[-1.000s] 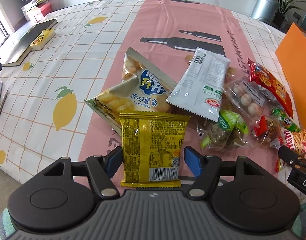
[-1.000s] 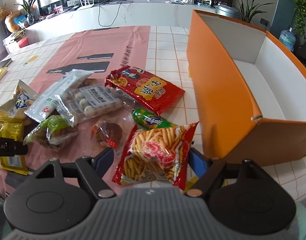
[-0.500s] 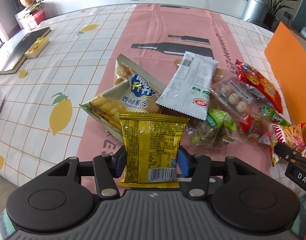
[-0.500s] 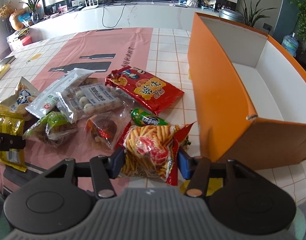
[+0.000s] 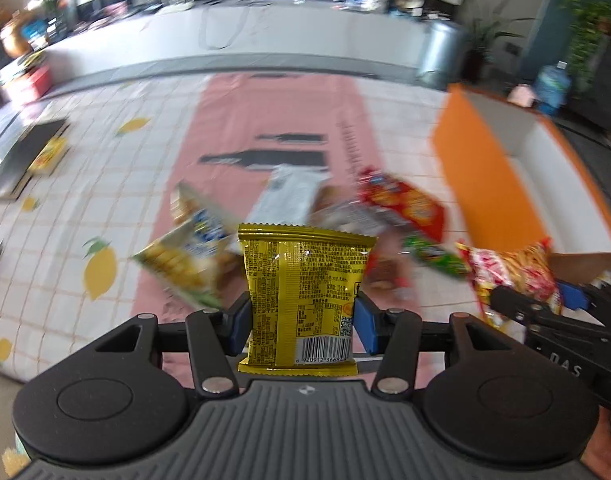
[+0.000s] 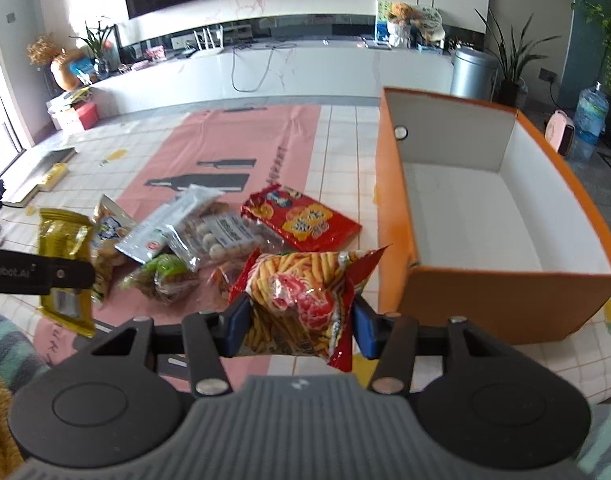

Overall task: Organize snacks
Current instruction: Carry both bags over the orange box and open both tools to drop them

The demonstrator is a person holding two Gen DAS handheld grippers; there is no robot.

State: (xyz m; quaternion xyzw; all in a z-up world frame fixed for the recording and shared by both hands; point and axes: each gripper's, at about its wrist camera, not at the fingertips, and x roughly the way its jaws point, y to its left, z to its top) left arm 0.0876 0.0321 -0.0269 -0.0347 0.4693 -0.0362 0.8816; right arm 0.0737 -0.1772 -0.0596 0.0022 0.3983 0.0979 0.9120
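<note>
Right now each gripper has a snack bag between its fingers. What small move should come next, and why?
Probably carry the right gripper a little to the right, over the orange box. It is shut on the red fries bag, already off the tablecloth, and the box stands open and empty just beside it. The left gripper, shut on the yellow bag, can follow.

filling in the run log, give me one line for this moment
left hand-held gripper: shut on yellow packet | right hand-held gripper: shut on red fries bag | orange box: empty | other snacks on table
</note>
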